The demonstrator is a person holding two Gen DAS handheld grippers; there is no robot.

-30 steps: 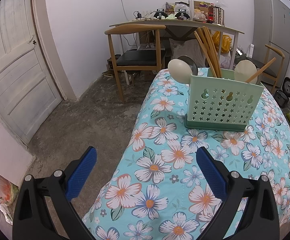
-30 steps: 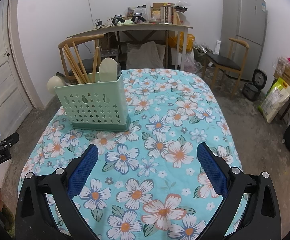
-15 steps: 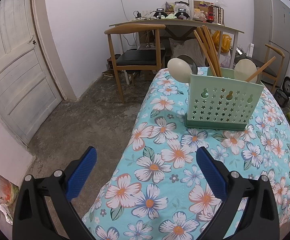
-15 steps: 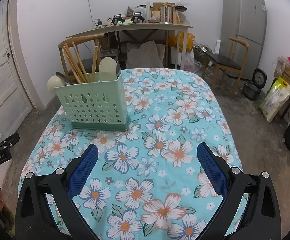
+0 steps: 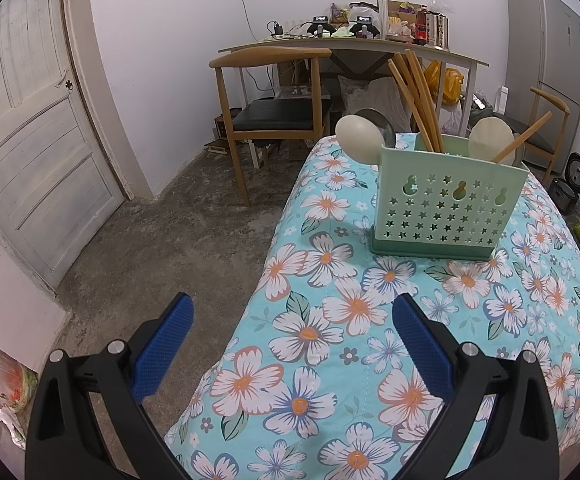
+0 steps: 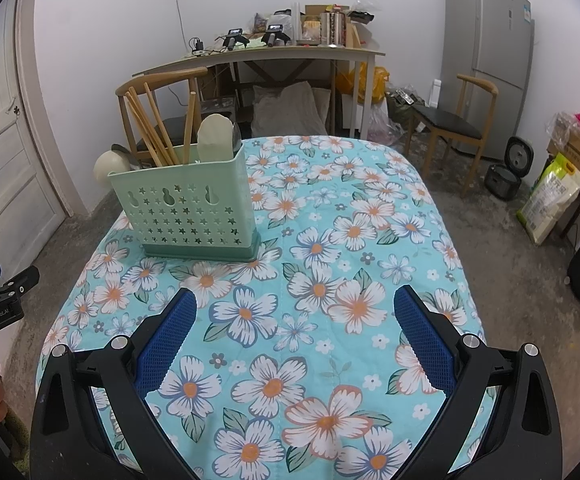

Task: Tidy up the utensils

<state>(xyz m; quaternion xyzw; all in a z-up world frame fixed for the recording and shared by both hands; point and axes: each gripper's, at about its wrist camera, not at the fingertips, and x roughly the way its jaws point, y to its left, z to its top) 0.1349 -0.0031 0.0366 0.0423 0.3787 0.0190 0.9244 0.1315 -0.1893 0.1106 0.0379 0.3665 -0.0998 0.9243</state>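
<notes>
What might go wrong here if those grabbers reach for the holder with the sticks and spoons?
The green holder stands near the table's left edge on a soft floral cloth, so a nudge might tip it off. The chopsticks lean loosely and could spill. Both the left gripper and right gripper are open and empty.

Caddy (image 6: 187, 216) on table (image 6: 370, 248) far left of me; chopsticks (image 6: 149, 128), spoons (image 6: 213, 138) in it. Chair (image 5: 269, 116), desk (image 6: 281, 56) behind; fridge (image 6: 486, 60) far right.

Tablecloth (image 6: 330, 240) bare right of utensil caddy (image 6: 187, 216); chopsticks (image 6: 149, 128) project upward.
</notes>
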